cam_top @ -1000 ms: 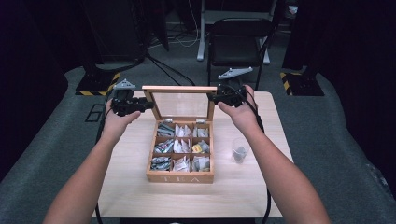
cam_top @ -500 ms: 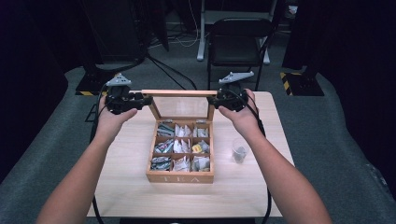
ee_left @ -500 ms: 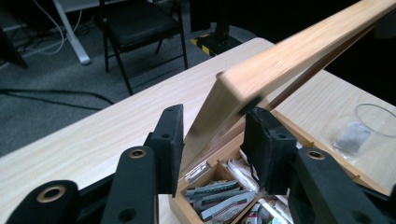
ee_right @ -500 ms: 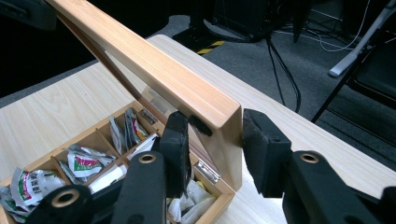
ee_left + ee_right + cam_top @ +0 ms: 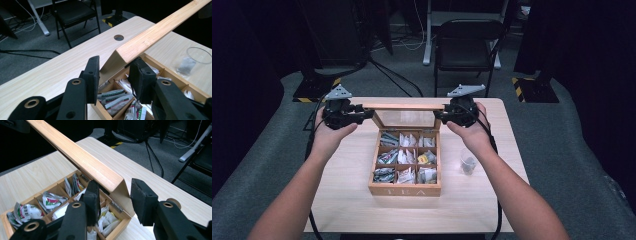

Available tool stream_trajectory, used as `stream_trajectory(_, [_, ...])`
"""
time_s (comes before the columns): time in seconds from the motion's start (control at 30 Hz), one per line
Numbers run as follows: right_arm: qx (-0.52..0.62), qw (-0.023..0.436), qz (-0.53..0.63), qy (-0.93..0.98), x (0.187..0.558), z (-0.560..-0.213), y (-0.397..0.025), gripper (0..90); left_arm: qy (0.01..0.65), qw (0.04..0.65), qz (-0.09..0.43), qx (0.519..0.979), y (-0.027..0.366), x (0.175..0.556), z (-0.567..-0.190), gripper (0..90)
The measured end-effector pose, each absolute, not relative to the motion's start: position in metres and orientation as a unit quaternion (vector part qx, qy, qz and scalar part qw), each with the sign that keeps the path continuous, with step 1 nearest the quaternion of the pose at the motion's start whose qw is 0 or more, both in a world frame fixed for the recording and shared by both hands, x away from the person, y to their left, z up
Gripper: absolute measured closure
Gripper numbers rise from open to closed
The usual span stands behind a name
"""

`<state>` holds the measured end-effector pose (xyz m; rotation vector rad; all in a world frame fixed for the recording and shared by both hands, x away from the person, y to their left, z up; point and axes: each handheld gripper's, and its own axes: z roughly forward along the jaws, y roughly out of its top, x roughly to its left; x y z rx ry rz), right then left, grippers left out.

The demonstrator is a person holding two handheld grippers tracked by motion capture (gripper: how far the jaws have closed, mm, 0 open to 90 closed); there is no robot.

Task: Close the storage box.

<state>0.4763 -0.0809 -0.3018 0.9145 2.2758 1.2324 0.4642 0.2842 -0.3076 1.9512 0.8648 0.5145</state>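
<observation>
— Bamboo lid (image 5: 404,106) stood raised over the tea box (image 5: 405,189) mid-worktop (image 5: 342,200). Left hand-held gripper (image 5: 113,75) and right hand-held gripper (image 5: 113,195) each straddled a lid corner, jaws spread, neither pad visibly pressing the wood.

— What might have gone wrong?

— With nothing clamped, I judged the lid could drop onto the tea sachets (image 5: 407,159) or tip the box backward.

— Any obstacles?

— A small glass cup (image 5: 468,162) stood near the box's right side, beside the right forearm.
</observation>
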Motion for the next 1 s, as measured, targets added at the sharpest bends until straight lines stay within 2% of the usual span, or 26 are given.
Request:
stream_trajectory(0.33, [0.336,0.19,0.446,0.808,0.46,-0.311,-0.083,56.9,0.348,0.465,0.208,0.787,0.286,0.449,-0.318,59.8])
stream_trajectory(1.0, [0.313,0.23,0.438,0.811,0.42,-0.338,-0.08,56.0,0.335,0.463,0.215,0.792,0.288,0.413,-0.345,58.2])
